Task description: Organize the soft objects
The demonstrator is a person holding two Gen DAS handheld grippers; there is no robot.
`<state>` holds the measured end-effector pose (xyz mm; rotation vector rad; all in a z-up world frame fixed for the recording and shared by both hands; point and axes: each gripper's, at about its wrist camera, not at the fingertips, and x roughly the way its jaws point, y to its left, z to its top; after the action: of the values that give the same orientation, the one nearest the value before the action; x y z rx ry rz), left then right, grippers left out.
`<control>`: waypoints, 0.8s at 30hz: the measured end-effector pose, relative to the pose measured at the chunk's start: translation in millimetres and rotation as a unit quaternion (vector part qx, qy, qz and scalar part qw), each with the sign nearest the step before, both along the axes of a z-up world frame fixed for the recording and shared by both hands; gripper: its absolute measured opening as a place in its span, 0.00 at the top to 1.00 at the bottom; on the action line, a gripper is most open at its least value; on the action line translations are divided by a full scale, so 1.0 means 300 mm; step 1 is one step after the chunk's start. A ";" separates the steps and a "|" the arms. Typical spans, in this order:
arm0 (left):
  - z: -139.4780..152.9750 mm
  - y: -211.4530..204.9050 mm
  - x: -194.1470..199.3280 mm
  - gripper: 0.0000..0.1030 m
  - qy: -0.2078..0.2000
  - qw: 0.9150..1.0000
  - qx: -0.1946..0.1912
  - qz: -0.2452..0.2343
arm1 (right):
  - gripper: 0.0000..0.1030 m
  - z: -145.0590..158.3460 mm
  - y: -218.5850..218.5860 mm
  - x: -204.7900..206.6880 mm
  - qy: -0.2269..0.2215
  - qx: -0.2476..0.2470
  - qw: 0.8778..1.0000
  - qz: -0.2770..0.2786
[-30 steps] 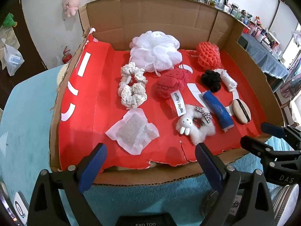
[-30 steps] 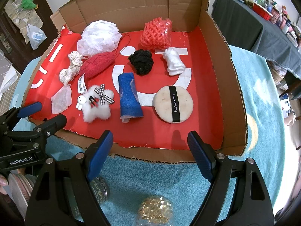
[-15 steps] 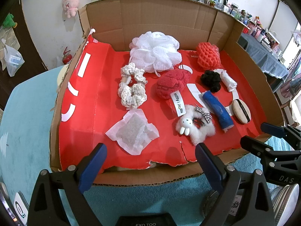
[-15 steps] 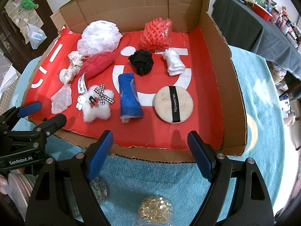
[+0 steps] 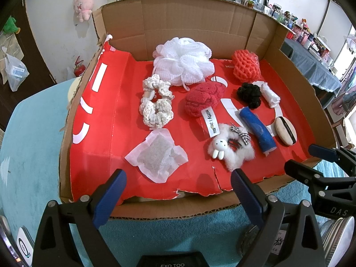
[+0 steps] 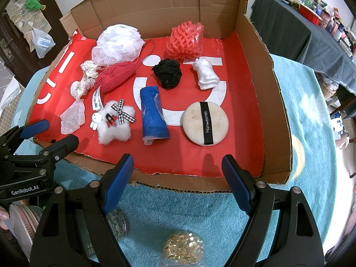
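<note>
A cardboard box (image 5: 195, 29) with a red floor holds several soft things: a white mesh pouf (image 5: 184, 61), a cream scrunchie (image 5: 155, 106), a red knit piece (image 5: 201, 99), a white gauze pad (image 5: 156, 155), a fluffy white clip with a rabbit (image 5: 231, 151), a blue roll (image 6: 153, 115), a black scrunchie (image 6: 168, 73), a round powder puff (image 6: 204, 123), an orange net sponge (image 6: 185, 41) and a white wad (image 6: 205, 75). My left gripper (image 5: 178, 191) is open and empty at the box's front edge. My right gripper (image 6: 178, 178) is open and empty at the front edge too.
The box stands on a teal towel (image 6: 307, 115). Jars lie in front of it, one with gold bits (image 6: 183, 249). A dark-clothed table (image 6: 296, 29) with clutter stands at the right. Each gripper shows in the other's view, the right one (image 5: 322, 173) and the left one (image 6: 40, 140).
</note>
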<state>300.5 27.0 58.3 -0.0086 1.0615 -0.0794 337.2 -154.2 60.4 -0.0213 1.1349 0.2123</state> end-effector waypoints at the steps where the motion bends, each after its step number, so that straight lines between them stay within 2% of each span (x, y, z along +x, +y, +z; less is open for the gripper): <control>1: 0.000 0.000 0.000 0.06 0.000 1.000 0.000 0.000 | 0.21 0.000 0.000 0.000 0.000 0.000 1.000 0.000; 24: 0.000 0.003 -0.005 0.06 0.001 1.000 -0.005 0.000 | 0.21 0.003 0.001 0.000 -0.001 -0.002 1.000 -0.001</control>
<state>299.1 27.9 58.2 -0.0190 1.0627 -0.0843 337.3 -153.8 61.2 -0.0230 1.1342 0.2079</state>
